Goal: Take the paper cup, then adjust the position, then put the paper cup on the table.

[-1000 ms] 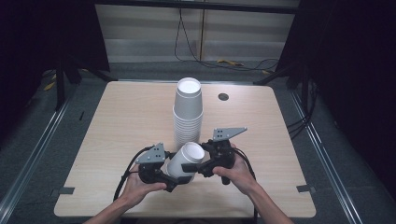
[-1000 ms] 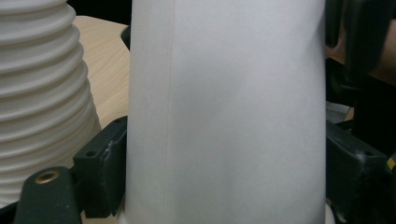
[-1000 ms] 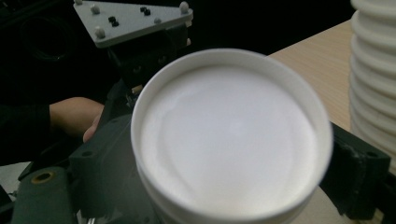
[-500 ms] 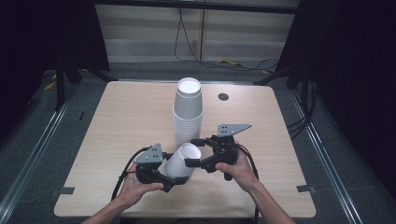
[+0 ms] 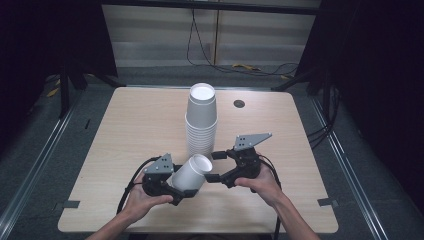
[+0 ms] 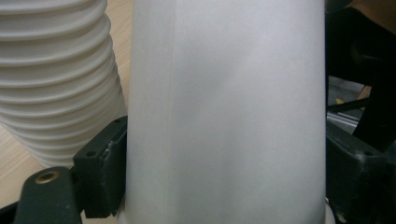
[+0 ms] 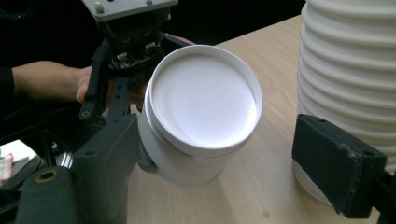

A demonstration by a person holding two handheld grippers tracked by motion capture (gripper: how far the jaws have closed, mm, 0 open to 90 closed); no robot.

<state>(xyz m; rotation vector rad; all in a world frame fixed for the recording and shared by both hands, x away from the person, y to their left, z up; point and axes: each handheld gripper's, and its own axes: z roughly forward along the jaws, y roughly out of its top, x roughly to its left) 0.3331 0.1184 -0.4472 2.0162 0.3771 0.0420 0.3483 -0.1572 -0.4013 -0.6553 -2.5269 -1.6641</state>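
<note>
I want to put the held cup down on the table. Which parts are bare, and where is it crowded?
Bare wood lies left of the cup stack, out to the table edge, and right of it beyond the small dark hole. The near middle is crowded: the left tool holds the cup, with the right tool open beside it.

Overhead light falls brightly on the table (image 5: 125, 135) while the surrounding room sinks into near-black. Soft shadows gather beneath the stacked cups (image 5: 201, 120). In the left gripper view, the close white cup (image 6: 224, 112) reads soft and grainy.
</note>
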